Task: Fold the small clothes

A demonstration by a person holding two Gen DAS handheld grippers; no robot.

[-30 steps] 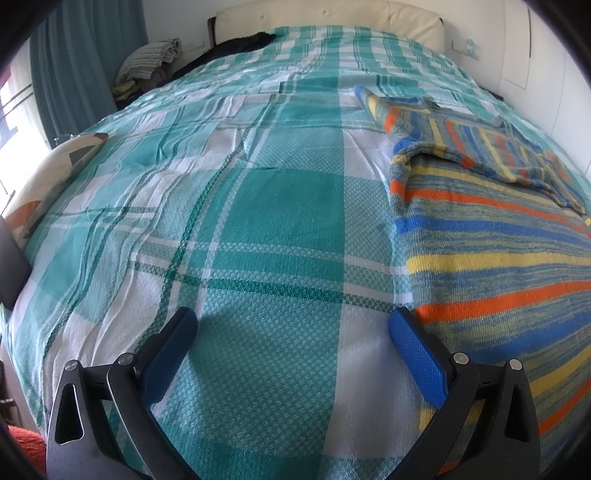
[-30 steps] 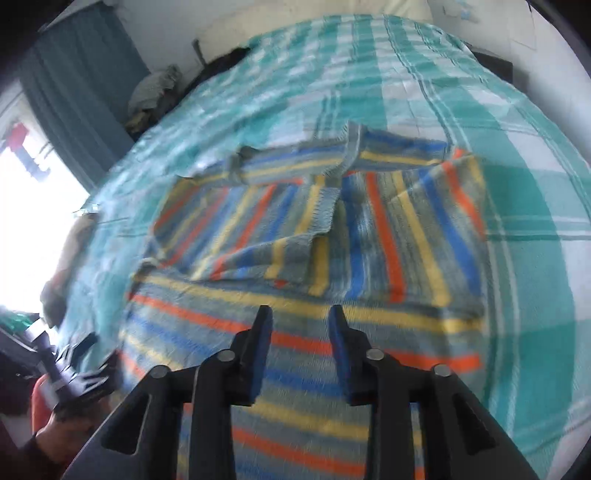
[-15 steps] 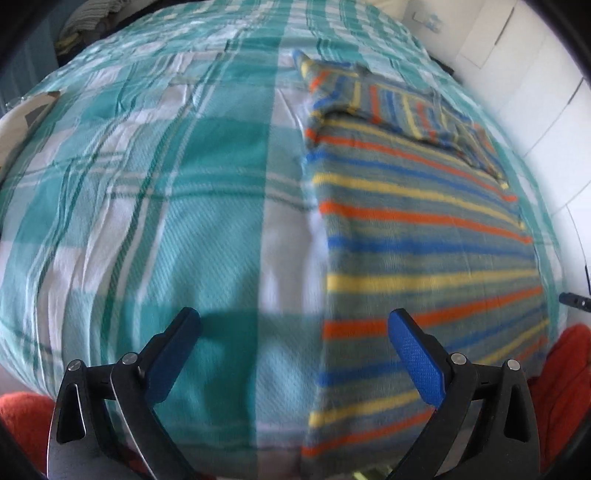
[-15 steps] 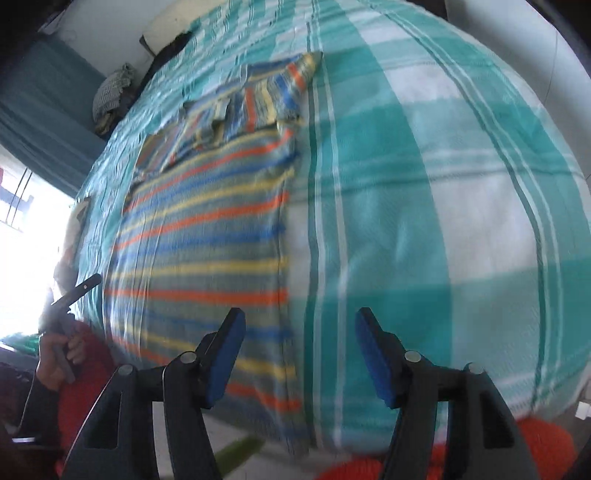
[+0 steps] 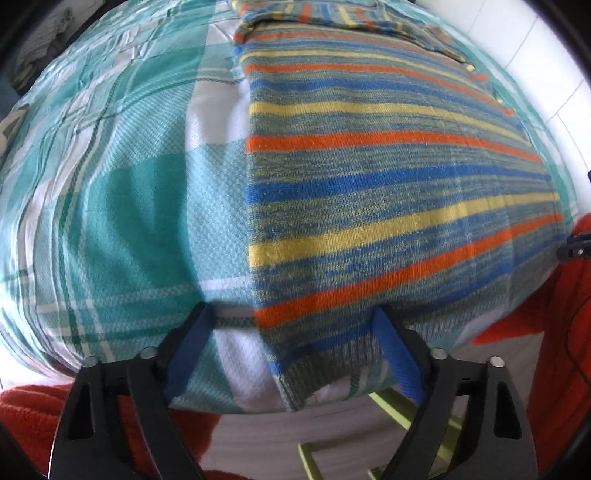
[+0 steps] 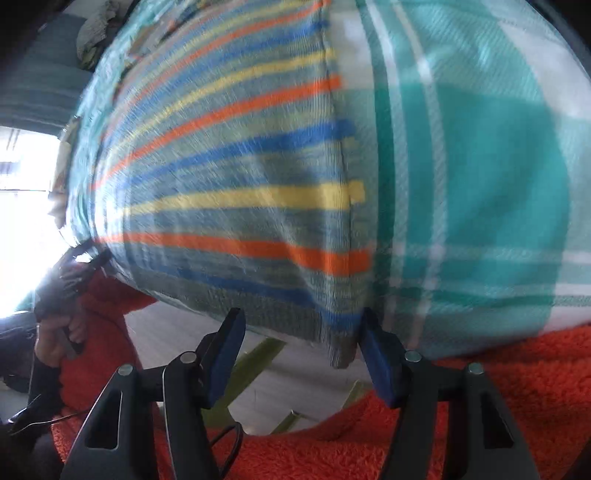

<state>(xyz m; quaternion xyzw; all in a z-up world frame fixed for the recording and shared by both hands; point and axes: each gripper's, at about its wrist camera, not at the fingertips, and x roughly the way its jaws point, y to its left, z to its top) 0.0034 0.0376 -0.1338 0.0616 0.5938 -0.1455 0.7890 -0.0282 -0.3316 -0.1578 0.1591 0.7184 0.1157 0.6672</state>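
Observation:
A striped knit sweater (image 5: 388, 192), in blue, yellow, orange and grey, lies flat on the bed with its ribbed hem hanging over the near edge. My left gripper (image 5: 295, 343) is open, its blue pads astride the hem's left corner. The sweater shows blurred in the right wrist view (image 6: 229, 192). My right gripper (image 6: 299, 350) is open with its pads either side of the hem's right corner. Neither gripper holds cloth. The sleeves are folded in at the far end (image 5: 332, 14).
The bed has a teal and white checked cover (image 5: 122, 184) (image 6: 480, 166). Below the bed edge are the person's orange fleece top (image 6: 498, 387), pale floor and a green frame (image 5: 406, 410). A window glares at the left (image 6: 22, 221).
Both grippers have dropped toward the near bed edge and closed in on the sweater's hem corners. The right gripper, nearly shut a second ago, has opened wide.

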